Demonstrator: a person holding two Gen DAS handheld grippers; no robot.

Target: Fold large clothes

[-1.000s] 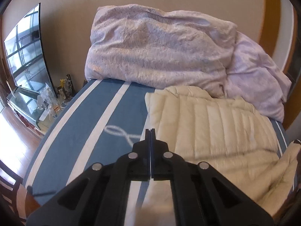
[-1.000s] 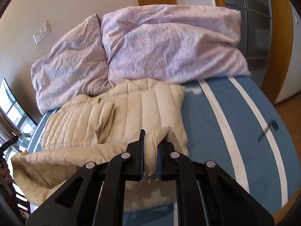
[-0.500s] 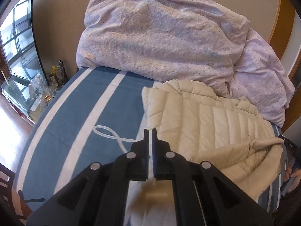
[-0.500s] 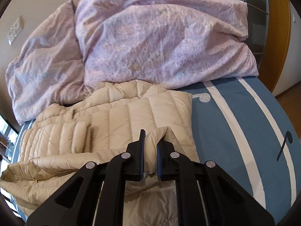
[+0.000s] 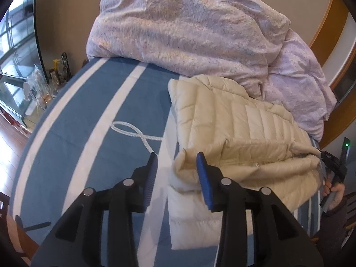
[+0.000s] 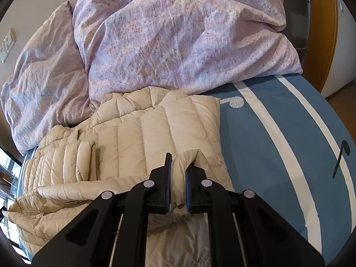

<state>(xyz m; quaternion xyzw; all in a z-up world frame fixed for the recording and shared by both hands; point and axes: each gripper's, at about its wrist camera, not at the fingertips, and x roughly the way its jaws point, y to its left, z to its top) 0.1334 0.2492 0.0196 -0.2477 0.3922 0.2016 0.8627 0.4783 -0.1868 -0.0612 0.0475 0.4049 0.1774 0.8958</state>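
Your cream puffer jacket point(image 6: 169, 131) lies on the blue striped bedspread point(image 5: 93, 138), its far end against the lilac duvet point(image 6: 178, 33). Your right gripper point(image 6: 178, 166) is clenched on a fold of its hem. Your left gripper point(image 5: 176, 162) has just been opening; its jaws are released, the jacket's folded edge between them.

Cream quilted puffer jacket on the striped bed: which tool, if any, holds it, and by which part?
The right tool pinches a folded-over edge of the cream quilted puffer jacket. The left tool, jaws just opened, holds nothing.
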